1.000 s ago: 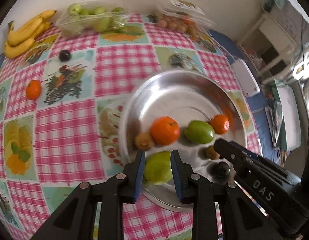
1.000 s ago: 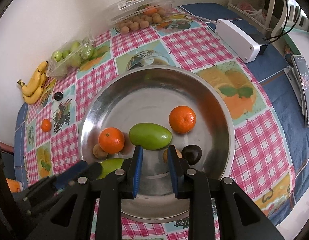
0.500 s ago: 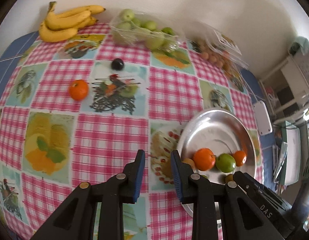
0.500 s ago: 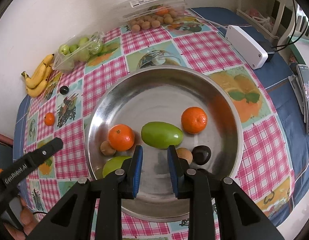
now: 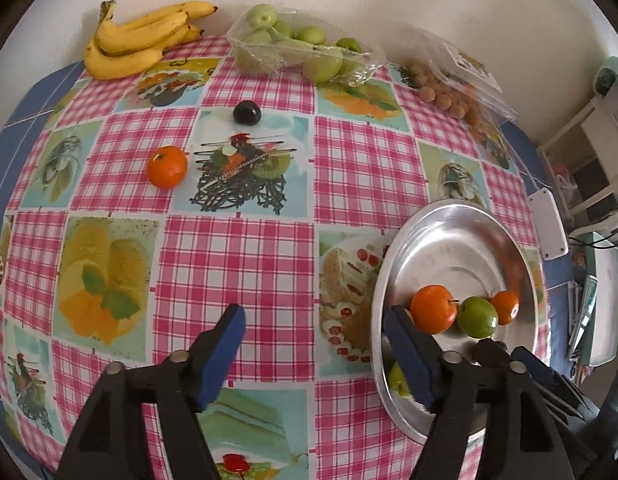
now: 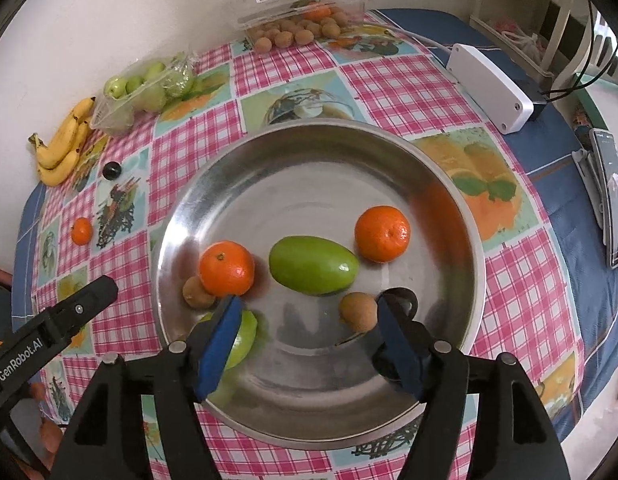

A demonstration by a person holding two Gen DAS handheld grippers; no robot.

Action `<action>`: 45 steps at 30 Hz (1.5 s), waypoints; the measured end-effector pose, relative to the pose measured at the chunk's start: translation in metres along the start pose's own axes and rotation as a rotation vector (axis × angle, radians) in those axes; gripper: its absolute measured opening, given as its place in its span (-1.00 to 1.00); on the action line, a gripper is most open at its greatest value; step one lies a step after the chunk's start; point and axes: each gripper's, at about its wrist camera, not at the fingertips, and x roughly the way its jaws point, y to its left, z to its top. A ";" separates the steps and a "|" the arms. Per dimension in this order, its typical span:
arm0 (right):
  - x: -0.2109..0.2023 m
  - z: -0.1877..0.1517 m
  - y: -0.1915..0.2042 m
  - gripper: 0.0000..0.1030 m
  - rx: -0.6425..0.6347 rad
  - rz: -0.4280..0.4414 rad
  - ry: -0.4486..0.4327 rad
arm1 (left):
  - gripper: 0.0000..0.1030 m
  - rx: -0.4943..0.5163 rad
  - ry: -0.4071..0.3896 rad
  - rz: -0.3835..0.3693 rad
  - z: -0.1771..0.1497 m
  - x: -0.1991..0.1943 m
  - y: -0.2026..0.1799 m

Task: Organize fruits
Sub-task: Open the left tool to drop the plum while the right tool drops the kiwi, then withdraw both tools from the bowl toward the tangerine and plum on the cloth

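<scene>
Steel gives us the destination: the round metal tray (image 6: 449, 184) already carries two tangerines, an oblong green fruit (image 6: 313, 265), two small brown fruits and a second green fruit at its 7 o'clock rim. On the checked tablecloth (image 5: 237, 264), a loose tangerine (image 5: 167, 167) lies at 10 o'clock in the left wrist view, with a dark plum (image 5: 247, 113) just beyond it at 12 o'clock; we judge these two to be the next pieces to collect. The left gripper (image 5: 315, 350) has just been opening and now stands wide over bare cloth with nothing between its jaws. The right gripper (image 6: 305, 340) has likewise just been opening; it hovers above the tray's near side, jaws wide and empty, with a brown fruit (image 6: 357, 311) just beside its right finger. For a clean pick, we advance the left gripper toward the loose tangerine, centre the fruit between the pads, descend until the pads straddle its widest part, and close gently, since round fruit rolls easily. We keep the right gripper clear of the tray's contents meanwhile. The bananas (image 5: 137, 46), bagged green fruits (image 5: 301, 50) and plastic box (image 6: 305, 4) sit along the wall.
</scene>
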 end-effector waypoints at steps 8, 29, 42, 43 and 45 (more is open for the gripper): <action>0.004 -0.002 0.002 0.60 -0.013 -0.006 0.007 | 0.96 -0.021 -0.008 0.019 0.001 0.001 0.007; 0.001 -0.001 0.008 0.95 -0.061 0.007 -0.032 | 1.00 -0.012 -0.047 0.083 0.002 -0.003 0.012; -0.004 -0.003 0.037 0.95 -0.114 0.047 -0.052 | 1.00 -0.085 -0.116 0.074 0.011 -0.026 0.047; -0.004 -0.004 0.040 0.95 -0.115 0.050 -0.056 | 1.00 -0.098 -0.120 0.072 0.012 -0.027 0.052; -0.005 -0.004 0.048 0.95 -0.128 0.061 -0.065 | 1.00 -0.131 -0.139 0.077 0.014 -0.033 0.065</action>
